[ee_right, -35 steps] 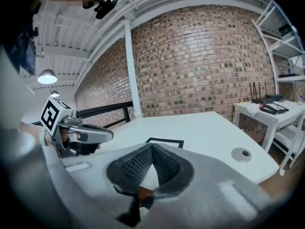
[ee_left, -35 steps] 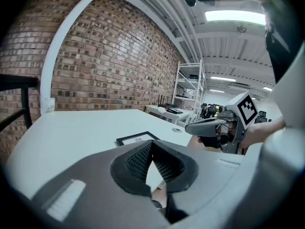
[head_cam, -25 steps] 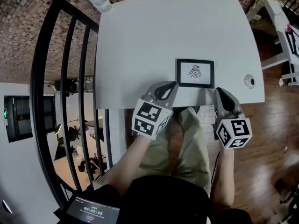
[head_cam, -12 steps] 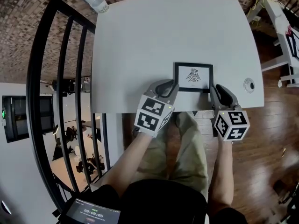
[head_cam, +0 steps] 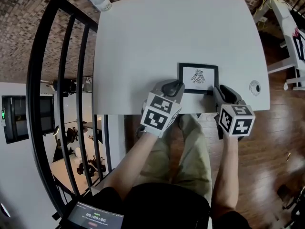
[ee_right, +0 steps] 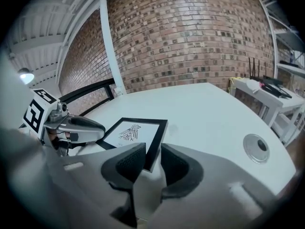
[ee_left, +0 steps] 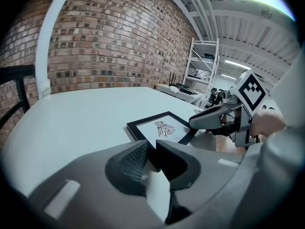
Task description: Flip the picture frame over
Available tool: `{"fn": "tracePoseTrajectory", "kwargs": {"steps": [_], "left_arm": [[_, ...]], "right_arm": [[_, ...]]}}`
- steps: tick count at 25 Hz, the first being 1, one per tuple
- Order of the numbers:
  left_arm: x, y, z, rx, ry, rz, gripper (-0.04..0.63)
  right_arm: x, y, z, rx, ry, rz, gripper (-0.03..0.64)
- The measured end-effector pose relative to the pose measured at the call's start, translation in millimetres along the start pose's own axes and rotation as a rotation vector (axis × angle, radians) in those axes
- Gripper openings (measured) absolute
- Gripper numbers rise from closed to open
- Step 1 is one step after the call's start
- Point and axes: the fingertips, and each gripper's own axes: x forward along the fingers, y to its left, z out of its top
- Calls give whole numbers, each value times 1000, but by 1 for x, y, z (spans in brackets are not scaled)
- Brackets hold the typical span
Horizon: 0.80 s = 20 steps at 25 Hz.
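Observation:
A black picture frame (head_cam: 198,78) with a bird drawing lies face up near the front edge of the white table (head_cam: 157,37). My left gripper (head_cam: 177,87) is at the frame's near left corner. In the left gripper view that corner (ee_left: 159,128) sits wedged between the narrow jaws of the left gripper (ee_left: 151,149), which is shut on it. My right gripper (head_cam: 218,90) is at the near right corner. In the right gripper view the frame's dark edge (ee_right: 155,142) fills the gap of the right gripper (ee_right: 152,159), shut on it.
A round cable grommet (head_cam: 255,85) is set in the table right of the frame. A black railing (head_cam: 66,80) runs along the table's left side. Another white table (head_cam: 290,27) stands to the right, over wooden floor (head_cam: 271,142). A brick wall (ee_right: 190,37) is behind.
Both grippers have moved forward from off the table's front edge to the frame's near corners. The frame is still lying flat, face up.

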Motion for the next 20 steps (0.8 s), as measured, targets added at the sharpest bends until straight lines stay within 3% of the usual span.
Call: {"fn": "tracePoseTrajectory", "kwargs": {"steps": [14, 20], "left_arm": [[1, 4, 0, -1, 34, 6, 64], [2, 3, 0, -13, 43, 0, 63]], "right_arm": [[7, 1, -4, 82, 91, 25, 86], [3, 3, 4, 137, 32, 72, 86]]}}
